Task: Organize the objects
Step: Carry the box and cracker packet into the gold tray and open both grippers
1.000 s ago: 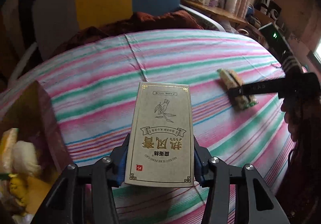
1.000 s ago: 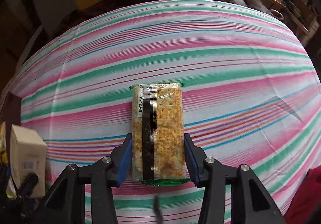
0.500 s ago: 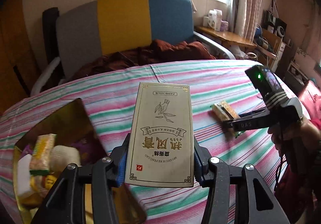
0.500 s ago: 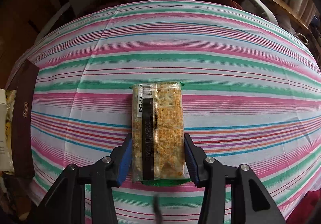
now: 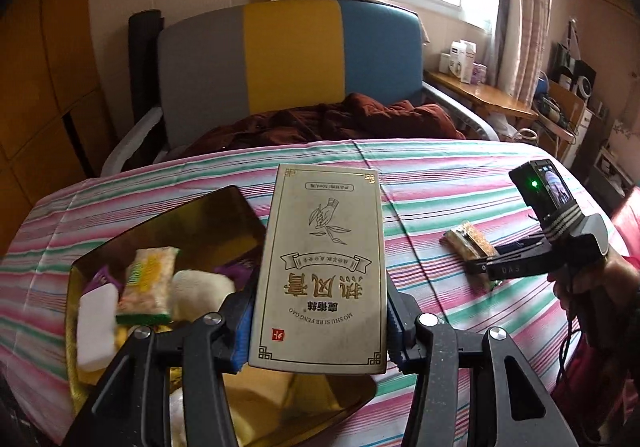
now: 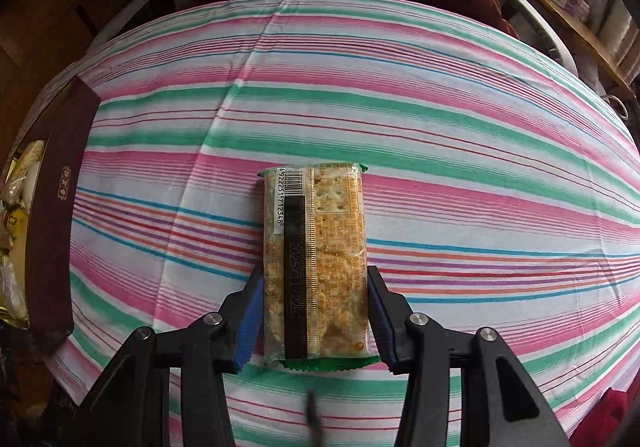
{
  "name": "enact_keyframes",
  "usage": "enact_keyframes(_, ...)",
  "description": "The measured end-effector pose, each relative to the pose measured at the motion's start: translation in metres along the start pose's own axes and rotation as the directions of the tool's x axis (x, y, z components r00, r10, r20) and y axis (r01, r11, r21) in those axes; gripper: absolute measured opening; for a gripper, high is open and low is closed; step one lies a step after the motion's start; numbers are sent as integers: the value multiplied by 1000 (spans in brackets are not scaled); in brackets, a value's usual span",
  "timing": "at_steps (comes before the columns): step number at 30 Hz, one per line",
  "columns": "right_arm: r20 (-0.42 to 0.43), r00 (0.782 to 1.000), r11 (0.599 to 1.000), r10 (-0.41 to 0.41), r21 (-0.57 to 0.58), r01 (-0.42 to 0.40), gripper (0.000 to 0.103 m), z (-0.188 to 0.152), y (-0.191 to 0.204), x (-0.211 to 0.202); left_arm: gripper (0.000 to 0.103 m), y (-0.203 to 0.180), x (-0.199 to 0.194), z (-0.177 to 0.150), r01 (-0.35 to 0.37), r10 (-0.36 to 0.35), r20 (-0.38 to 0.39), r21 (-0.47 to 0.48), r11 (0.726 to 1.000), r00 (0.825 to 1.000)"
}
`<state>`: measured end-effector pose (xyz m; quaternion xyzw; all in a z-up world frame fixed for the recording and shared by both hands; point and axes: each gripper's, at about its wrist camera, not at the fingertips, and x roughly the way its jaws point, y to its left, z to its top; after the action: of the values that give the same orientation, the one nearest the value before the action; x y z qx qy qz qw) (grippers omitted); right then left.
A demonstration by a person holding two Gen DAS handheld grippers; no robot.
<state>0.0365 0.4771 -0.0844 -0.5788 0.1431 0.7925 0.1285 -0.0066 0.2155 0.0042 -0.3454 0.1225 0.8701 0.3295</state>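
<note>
My left gripper (image 5: 318, 327) is shut on a beige box with gold Chinese lettering (image 5: 322, 267) and holds it above the near right part of a gold-lined gift box (image 5: 224, 207). That box holds several snack packets, among them a green-edged cracker pack (image 5: 148, 285) and a white block (image 5: 96, 327). My right gripper (image 6: 314, 315) is shut on a clear cracker packet (image 6: 316, 259) and holds it over the striped tablecloth (image 6: 440, 127). In the left wrist view the packet (image 5: 470, 245) and right gripper (image 5: 486, 267) show at the right. The gift box's maroon side (image 6: 60, 207) sits at the left edge of the right wrist view.
The round table with the striped cloth (image 5: 420, 167) stands before a grey, yellow and blue sofa (image 5: 288, 59) with a dark red garment (image 5: 340, 119) on it. A wooden side shelf (image 5: 480, 95) with small boxes stands at the back right. A hand (image 5: 592, 287) holds the right gripper.
My left gripper has swung left with the beige box, from over the bare cloth to above the gift box. My right gripper has lifted back with the cracker packet in it.
</note>
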Motion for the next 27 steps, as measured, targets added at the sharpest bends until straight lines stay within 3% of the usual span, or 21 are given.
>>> enact_keyframes(9, -13, 997, 996, 81, -23, -81, 48, 6, 34, -1, 52, 27, -8, -11, -17, 17, -3, -55, 998, 1000)
enact_keyframes(15, 37, 984, 984, 173, -36, -172, 48, 9, 69, -17, 52, 61, -12, -21, -16, 14, -16, -131, 991, 1000)
enact_keyframes(21, 117, 953, 956, 280, -128, -265, 48, 17, 130, -56, 52, 113, -25, -37, -40, 37, -18, -265, 963, 999)
enact_keyframes(27, 119, 929, 915, 351, -252, -314, 48, 32, 191, -51, 52, 144, -29, -56, -42, 30, -38, -371, 928, 999)
